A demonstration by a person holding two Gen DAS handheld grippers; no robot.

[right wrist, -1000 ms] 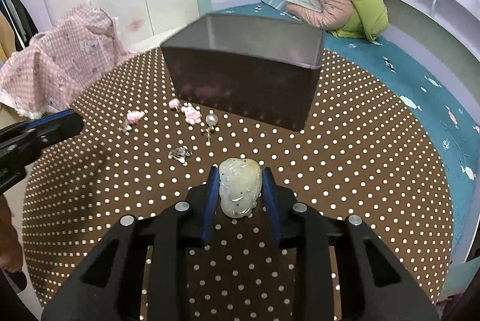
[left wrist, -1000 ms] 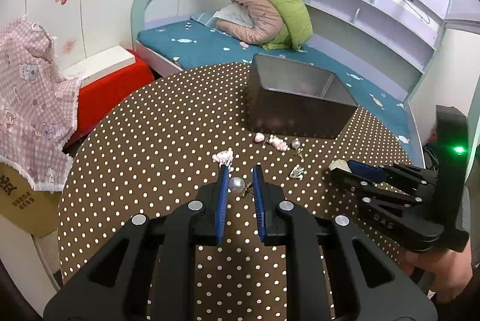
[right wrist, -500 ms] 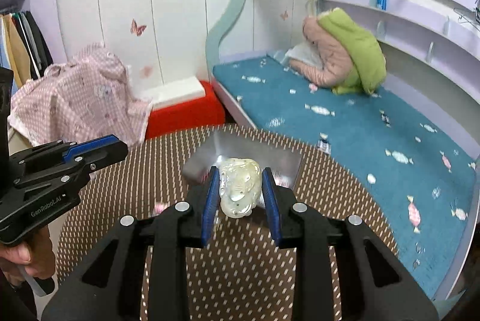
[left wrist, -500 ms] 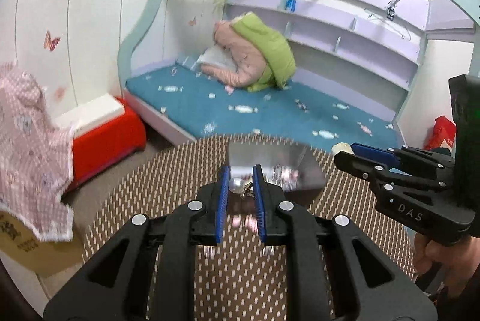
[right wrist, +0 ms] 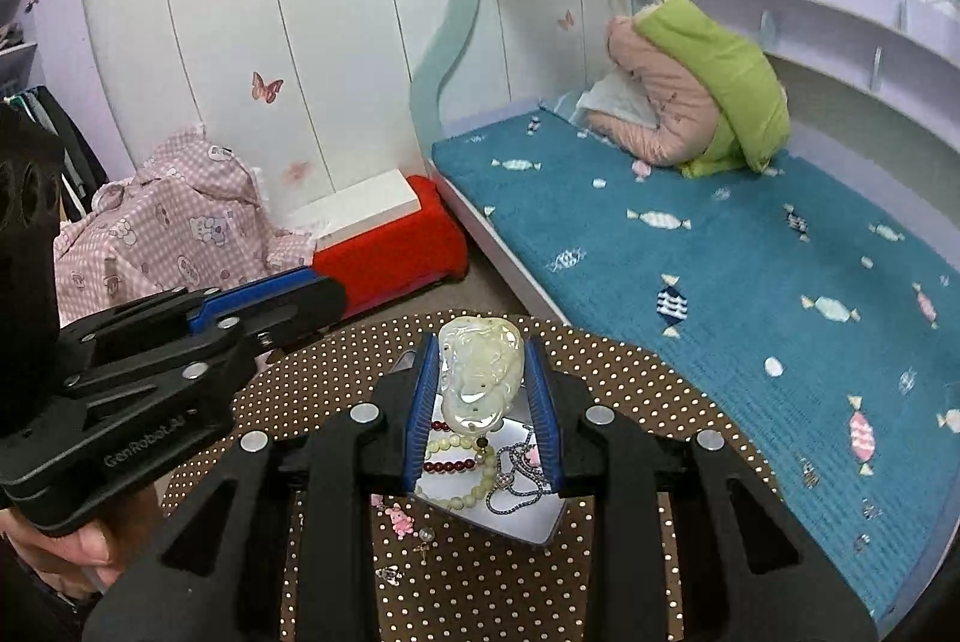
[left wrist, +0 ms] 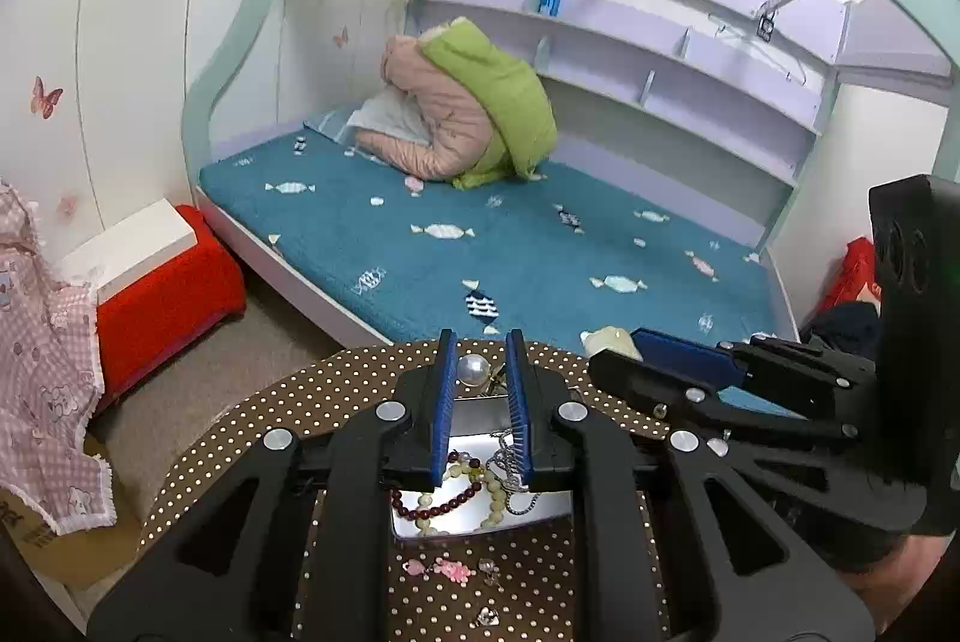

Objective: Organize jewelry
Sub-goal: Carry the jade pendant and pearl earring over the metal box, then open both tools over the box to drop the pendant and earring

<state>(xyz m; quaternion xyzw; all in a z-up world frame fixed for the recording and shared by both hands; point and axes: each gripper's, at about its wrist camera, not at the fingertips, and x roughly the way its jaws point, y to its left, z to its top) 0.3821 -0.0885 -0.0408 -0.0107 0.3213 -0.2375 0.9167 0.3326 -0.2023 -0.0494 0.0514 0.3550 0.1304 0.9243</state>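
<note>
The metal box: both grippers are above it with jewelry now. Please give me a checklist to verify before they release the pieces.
1. Left gripper grips the pearl earring: ok, though it sits near the tips of the blue pads.
2. Right gripper grips the jade pendant: ok, clamped between both pads.
3. Metal box is open and below both grippers: ok; bead bracelets and a chain already lie inside.
4. Each piece is directly over the opening: cannot tell, no side view.
5. The two grippers are apart: ok, side by side without touching.
6. Table pieces all collected: not ok; pink charms remain on the dotted cloth.
</note>
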